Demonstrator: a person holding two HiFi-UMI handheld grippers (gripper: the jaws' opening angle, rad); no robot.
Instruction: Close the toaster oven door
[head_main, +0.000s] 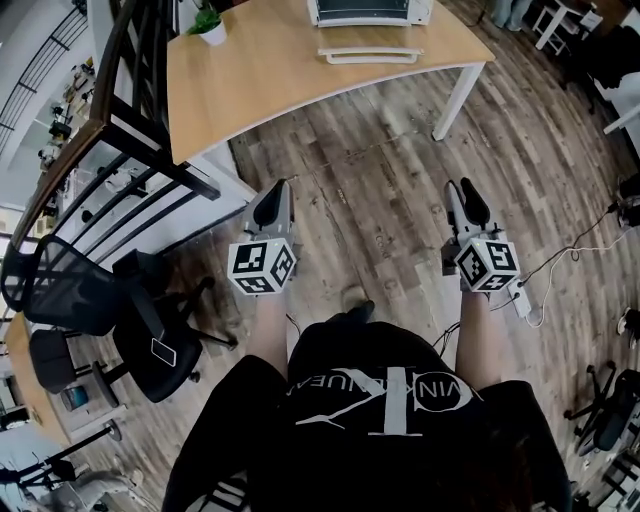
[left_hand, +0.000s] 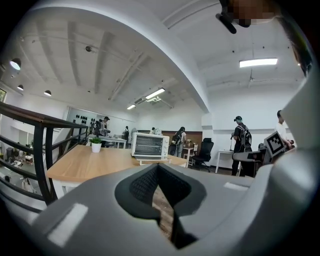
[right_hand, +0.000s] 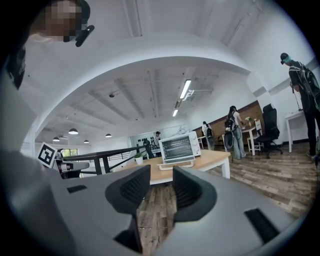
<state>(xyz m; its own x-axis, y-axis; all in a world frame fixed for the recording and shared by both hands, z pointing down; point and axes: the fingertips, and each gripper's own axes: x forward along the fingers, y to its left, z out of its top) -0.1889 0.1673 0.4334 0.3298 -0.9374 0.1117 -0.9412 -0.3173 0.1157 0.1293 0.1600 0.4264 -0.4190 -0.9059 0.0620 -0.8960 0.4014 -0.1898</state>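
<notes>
- Left gripper (head_main: 277, 192) (left_hand: 157, 169): jaws drawn together at the tips, nothing between them; only a sliver of floor shows below the meeting point.
- Right gripper (head_main: 460, 195) (right_hand: 161, 186): jaws parted, empty; wood-plank floor (head_main: 380, 190) shows through the gap.
- Both grippers are held low over the floor, near the person's body, well apart from the table (head_main: 260, 80).
- Toaster oven (head_main: 360, 10) (left_hand: 149, 145) (right_hand: 180, 147): stands at the far edge of the table, ahead of both grippers.
- Toaster oven door (head_main: 368, 55) (right_hand: 175, 164): dropped open, lying flat out in front of the oven above the tabletop.
- Potted plant (head_main: 208, 25): on the table, left of the oven.
- Black railing (head_main: 120, 140) and an office chair (head_main: 150, 335): to the left.
- Several people stand in the far background of the gripper views.
</notes>
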